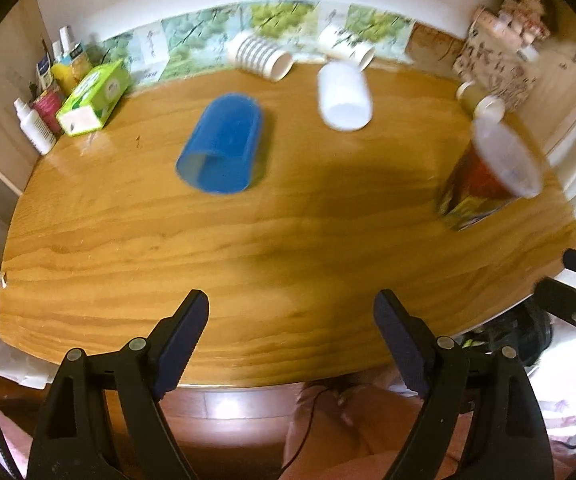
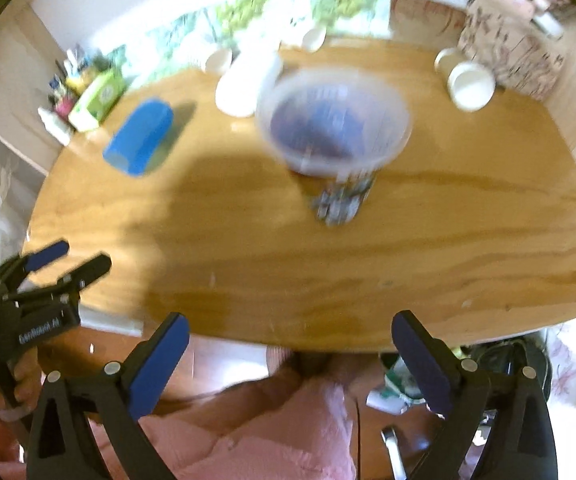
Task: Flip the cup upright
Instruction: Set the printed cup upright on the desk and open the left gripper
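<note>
A blue cup [image 1: 223,146] lies on its side on the wooden table [image 1: 247,248], left of middle; it also shows in the right wrist view [image 2: 137,138]. A white cup [image 1: 344,96] lies on its side behind it, seen too in the right wrist view [image 2: 247,84]. A printed cup with a clear rim [image 1: 488,172] stands upright at the right, and in the right wrist view [image 2: 334,136] it is near the middle. My left gripper [image 1: 292,312] is open and empty over the table's near edge. My right gripper [image 2: 290,336] is open and empty at the near edge.
A striped cup [image 1: 261,56] and a patterned cup [image 1: 348,46] lie on their sides at the back wall. A green tissue box [image 1: 95,98] and small bottles [image 1: 33,126] stand at the back left. A patterned box [image 1: 496,64] and small white cups [image 2: 470,84] are at the back right.
</note>
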`<state>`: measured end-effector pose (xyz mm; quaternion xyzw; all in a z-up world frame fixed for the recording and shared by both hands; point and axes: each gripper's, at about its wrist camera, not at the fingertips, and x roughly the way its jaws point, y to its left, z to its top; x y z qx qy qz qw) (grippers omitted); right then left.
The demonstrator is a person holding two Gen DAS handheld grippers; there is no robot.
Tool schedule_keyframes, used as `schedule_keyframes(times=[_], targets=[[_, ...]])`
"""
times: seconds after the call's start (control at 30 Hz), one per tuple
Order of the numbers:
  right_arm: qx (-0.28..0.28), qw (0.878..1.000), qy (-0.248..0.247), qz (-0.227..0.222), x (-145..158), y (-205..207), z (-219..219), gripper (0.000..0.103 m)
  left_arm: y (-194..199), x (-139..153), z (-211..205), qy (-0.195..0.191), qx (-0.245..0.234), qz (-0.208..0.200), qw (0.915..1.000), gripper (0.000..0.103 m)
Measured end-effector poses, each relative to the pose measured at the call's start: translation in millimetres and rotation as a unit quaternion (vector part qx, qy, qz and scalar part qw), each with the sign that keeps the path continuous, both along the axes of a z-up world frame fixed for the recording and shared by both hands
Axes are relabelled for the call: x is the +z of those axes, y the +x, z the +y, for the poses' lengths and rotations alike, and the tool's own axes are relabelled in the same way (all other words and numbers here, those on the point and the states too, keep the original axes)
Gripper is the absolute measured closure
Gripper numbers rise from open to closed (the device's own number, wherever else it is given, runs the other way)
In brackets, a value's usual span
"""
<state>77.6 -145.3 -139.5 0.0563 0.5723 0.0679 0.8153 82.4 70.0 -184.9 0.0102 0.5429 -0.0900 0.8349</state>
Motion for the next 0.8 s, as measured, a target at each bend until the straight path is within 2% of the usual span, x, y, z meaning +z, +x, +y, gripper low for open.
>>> schedule_keyframes(times=[0.17, 0.33, 0.5, 0.6, 0.8], targets=[[-0.013, 0.999, 0.002, -0.052, 30, -1, -5, 0.001, -5, 33, -9, -0.060, 0.011, -0.021, 0.9979, 0.016], [-0.026, 0.995, 0.018, -0.096, 62, -8, -17, 0.001, -12, 76, -24, -0.081, 0.022, -0.070, 0.9940, 0.016], [-0.042, 0.990, 0.054, -0.127, 91, -20, -35, 0.001, -18, 114, -34, -0.094, 0.045, -0.112, 0.9882, 0.016], [-0.047, 0.984, 0.050, -0.163, 110, -29, -40, 0.001, -20, 132, -36, -0.100, 0.054, -0.127, 0.9854, 0.015], [-0.070, 0.969, 0.059, -0.230, 140, -50, -49, 0.001, -43, 166, -42, -0.067, 0.074, -0.198, 0.9750, 0.004]])
